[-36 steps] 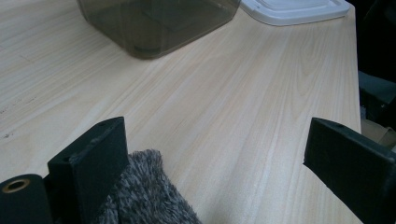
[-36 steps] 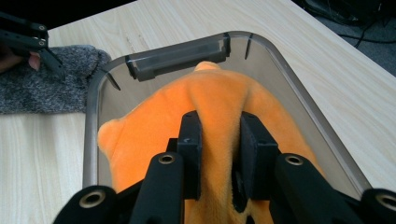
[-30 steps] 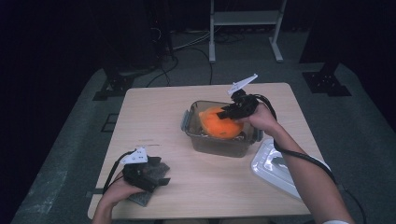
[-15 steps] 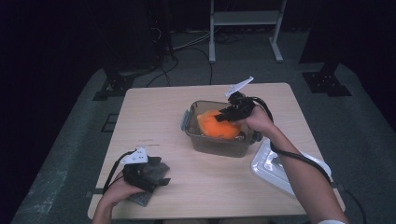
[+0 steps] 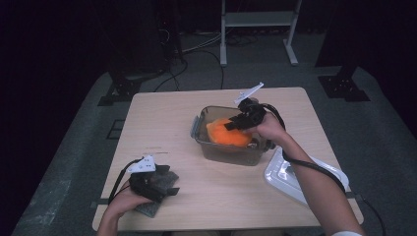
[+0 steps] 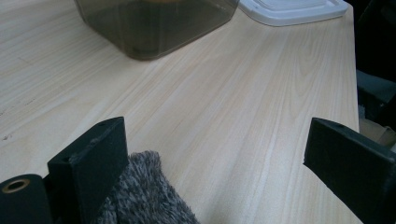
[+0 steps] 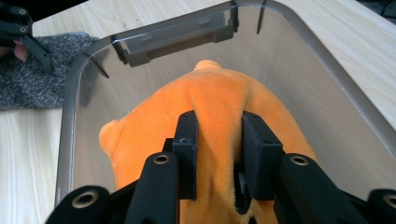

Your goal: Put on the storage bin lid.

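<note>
High view shows us our right gripper pinching a soft orange plush toy inside the clear plastic box mid-table; its jaws have just loosened a little, with a fold of toy between them. Our left gripper rests spread wide on a fuzzy grey cloth. A white lid lies just beside the box.

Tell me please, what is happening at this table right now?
A person works with a gripper in each hand. The right gripper pinches a fold of an orange plush toy inside a clear plastic container; its jaws have just been opening slightly, with the plush between them. The left gripper stands open over a grey knitted cloth near the table's front edge. The white lid lies beside the container.
</note>
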`<action>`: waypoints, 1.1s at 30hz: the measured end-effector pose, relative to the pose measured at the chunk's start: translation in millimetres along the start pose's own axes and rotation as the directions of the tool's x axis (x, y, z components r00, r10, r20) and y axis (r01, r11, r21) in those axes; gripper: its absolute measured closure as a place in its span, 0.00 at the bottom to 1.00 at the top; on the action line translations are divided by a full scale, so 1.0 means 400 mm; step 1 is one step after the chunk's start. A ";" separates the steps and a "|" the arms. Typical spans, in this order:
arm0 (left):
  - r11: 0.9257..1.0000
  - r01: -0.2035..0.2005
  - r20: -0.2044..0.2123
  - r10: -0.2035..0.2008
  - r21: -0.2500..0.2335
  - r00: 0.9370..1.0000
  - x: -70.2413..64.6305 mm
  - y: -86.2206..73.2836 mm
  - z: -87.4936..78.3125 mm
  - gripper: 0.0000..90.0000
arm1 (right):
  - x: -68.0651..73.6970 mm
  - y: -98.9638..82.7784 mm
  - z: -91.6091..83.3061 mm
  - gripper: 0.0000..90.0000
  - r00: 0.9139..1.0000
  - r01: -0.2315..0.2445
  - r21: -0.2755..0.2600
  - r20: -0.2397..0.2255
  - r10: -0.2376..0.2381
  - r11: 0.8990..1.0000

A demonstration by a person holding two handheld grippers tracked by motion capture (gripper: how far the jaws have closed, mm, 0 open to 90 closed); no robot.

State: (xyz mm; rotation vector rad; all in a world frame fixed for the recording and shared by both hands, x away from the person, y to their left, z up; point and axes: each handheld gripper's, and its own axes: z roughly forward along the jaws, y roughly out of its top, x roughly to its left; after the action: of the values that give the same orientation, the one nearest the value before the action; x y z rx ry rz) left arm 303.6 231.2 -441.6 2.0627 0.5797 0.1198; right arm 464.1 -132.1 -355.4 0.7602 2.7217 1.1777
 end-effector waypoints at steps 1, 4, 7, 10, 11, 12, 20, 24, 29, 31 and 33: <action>1.000 0.000 0.000 0.000 0.000 1.000 0.000 0.000 0.000 0.06 | 0.001 0.000 0.002 0.76 1.000 -0.002 0.005 -0.002 0.002 1.000; 1.000 -0.001 0.000 0.001 0.001 1.000 0.000 0.000 0.000 0.06 | 0.002 0.001 0.007 0.75 1.000 -0.001 0.012 -0.006 0.001 1.000; 1.000 0.000 -0.001 0.000 -0.002 1.000 0.000 0.000 -0.001 0.06 | 0.003 0.002 0.009 0.75 1.000 0.000 0.019 -0.011 0.000 1.000; 1.000 -0.002 -0.001 0.002 0.000 1.000 0.001 0.000 0.000 0.06 | 0.003 0.004 0.010 0.74 1.000 -0.002 0.027 -0.012 0.002 1.000; 1.000 -0.002 0.000 0.002 0.000 1.000 0.001 -0.001 0.000 0.06 | 0.003 0.004 0.010 0.74 1.000 -0.003 0.026 -0.013 0.003 1.000; 1.000 -0.002 0.000 0.002 0.001 1.000 0.001 -0.001 0.000 0.06 | 0.003 0.004 0.010 0.74 1.000 -0.003 0.028 -0.013 0.004 1.000; 1.000 -0.002 0.001 0.002 0.001 1.000 0.001 -0.001 0.000 0.06 | -0.001 0.000 0.009 0.72 1.000 -0.009 0.029 -0.016 0.009 1.000; 1.000 -0.007 0.002 0.007 0.006 1.000 0.002 -0.001 0.001 0.06 | -0.001 -0.001 0.011 0.72 1.000 -0.009 0.037 -0.014 0.009 0.999; 1.000 -0.004 0.001 0.004 0.004 1.000 0.002 -0.001 -0.001 0.06 | 0.001 -0.001 0.011 0.71 1.000 -0.012 0.043 -0.011 0.013 0.999; 1.000 -0.005 0.001 0.005 0.003 1.000 0.001 -0.001 -0.001 0.06 | 0.002 -0.001 0.011 0.71 1.000 -0.012 0.043 -0.010 0.013 0.999; 1.000 -0.005 0.002 0.004 0.003 1.000 0.001 0.000 -0.001 0.06 | 0.003 -0.001 0.012 0.71 1.000 -0.013 0.046 -0.008 0.013 0.999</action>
State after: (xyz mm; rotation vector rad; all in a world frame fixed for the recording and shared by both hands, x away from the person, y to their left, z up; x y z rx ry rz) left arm 303.9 231.6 -441.7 2.0671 0.5744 0.1195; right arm 464.2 -128.8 -358.9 0.7808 2.7644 1.1268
